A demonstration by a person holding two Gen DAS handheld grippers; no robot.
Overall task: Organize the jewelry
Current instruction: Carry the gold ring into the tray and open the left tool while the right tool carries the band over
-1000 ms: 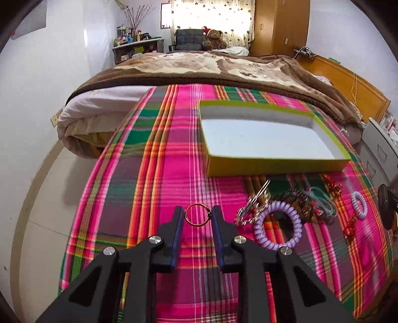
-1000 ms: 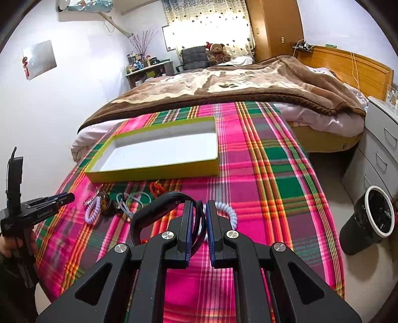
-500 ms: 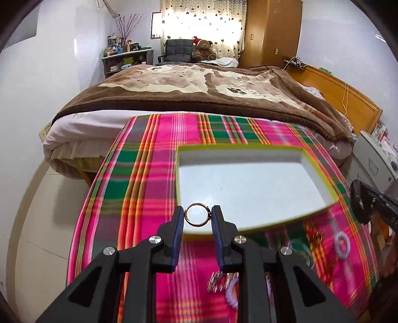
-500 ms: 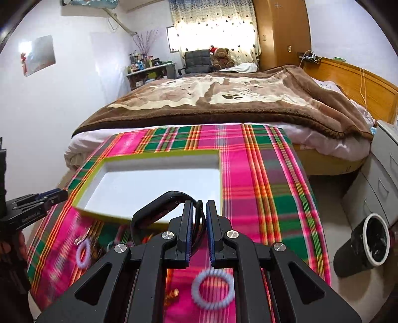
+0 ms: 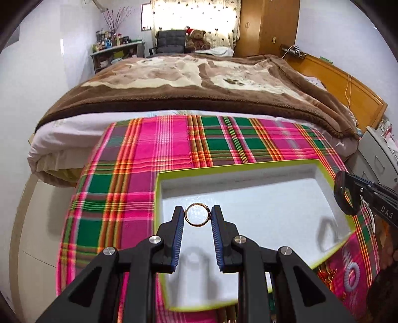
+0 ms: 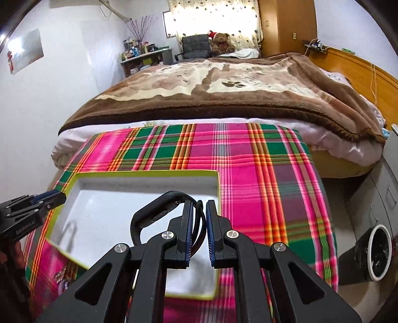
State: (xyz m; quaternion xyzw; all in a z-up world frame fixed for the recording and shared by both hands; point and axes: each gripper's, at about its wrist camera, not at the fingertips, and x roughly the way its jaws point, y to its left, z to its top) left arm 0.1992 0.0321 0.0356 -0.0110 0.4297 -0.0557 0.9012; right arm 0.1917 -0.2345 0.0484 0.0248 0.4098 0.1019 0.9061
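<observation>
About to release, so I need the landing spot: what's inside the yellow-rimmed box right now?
The box shows only its bare white floor and gripper shadows. The gold ring and black band hang above it, held. Both grippers hide the floor's near part.

The room is bright, and most of the light comes from the curtained window (image 5: pixel 194 22) at the far end, which is blown out to near white in both of my views. The white wall (image 6: pixel 82 74) on the left takes a soft glare. Grey, soft-edged shadows of my jaws fall on the white floor of the tray (image 5: pixel 273 198), one below my left gripper (image 5: pixel 197 217) and another near the tray's right corner. The plaid cloth (image 5: pixel 119 198) is smeared with motion blur near the bottom edges, while my own fingers stay sharp. Both pictures bulge like a fisheye: the bed (image 6: pixel 223 82) curves, and dark vignette fills the corners.
</observation>
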